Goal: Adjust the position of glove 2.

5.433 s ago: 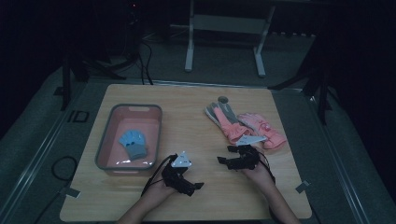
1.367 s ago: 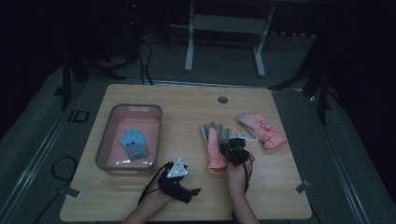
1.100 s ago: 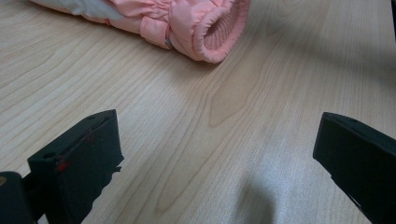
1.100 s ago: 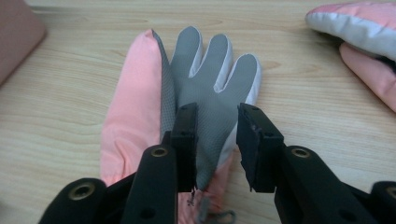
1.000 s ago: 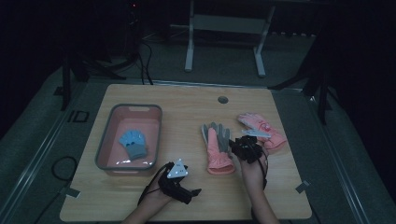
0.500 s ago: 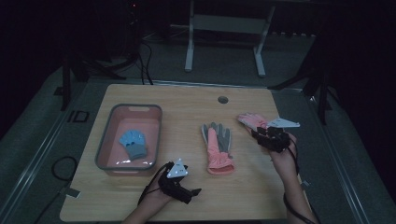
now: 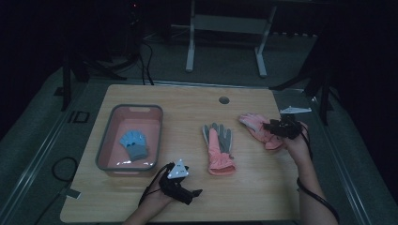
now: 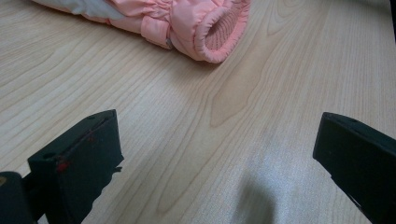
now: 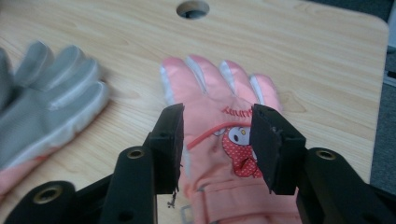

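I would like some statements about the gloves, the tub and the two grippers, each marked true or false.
1. A blue glove lies inside the pink tub. True.
2. The right gripper has its jaws clamped on the grey-palmed glove. False: its jaws stand apart above the pink cartoon glove; the grey-palmed glove lies apart, in the middle of the table.
3. The left gripper holds nothing, with its jaws wide over bare wood. True.
4. The grey-palmed glove lies in the tub. False: it is on the table, right of the tub.
5. The table has a round hole near its far edge. True.
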The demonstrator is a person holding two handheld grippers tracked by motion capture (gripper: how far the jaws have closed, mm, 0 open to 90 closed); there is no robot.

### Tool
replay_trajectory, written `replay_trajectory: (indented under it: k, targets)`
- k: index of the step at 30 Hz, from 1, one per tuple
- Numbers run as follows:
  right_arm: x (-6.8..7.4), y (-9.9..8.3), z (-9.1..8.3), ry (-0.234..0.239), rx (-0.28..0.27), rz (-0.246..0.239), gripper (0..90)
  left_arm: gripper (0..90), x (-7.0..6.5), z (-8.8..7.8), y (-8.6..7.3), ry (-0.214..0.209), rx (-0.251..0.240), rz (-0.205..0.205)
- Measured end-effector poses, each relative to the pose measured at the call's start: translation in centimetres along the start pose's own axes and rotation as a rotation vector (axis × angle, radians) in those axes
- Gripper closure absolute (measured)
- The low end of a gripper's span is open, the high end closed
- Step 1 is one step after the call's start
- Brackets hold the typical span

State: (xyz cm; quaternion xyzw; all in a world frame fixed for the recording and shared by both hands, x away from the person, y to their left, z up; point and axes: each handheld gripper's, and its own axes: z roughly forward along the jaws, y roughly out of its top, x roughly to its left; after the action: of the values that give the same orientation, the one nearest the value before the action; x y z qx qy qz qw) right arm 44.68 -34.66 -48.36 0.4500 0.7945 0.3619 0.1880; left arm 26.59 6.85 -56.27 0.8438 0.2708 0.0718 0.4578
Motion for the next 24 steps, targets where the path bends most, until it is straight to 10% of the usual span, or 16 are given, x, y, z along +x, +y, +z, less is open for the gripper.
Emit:
replay_trajectory:
  k: [7,14,18,24]
  targets:
    - [-1.4,-0.7,3.1,-0.025,0.095,-0.01,54.5,1.3,0.1,0.1,0.0,-0.001,0.005,-0.002]
    - [-1.6,-0.8,4.9,0.009,0.181,-0.004,76.2,1.3,0.1,0.0,0.0,-0.004,0.007,-0.002]
    - [-1.0,-0.9,4.8,-0.02,0.176,0.0,86.9,1.3,0.0,0.1,0.0,-0.002,0.009,0.002]
    - [0.2,-1.0,3.1,-0.071,0.098,0.133,90.0,1.3,0.2,0.0,-0.1,-0.008,0.001,-0.006]
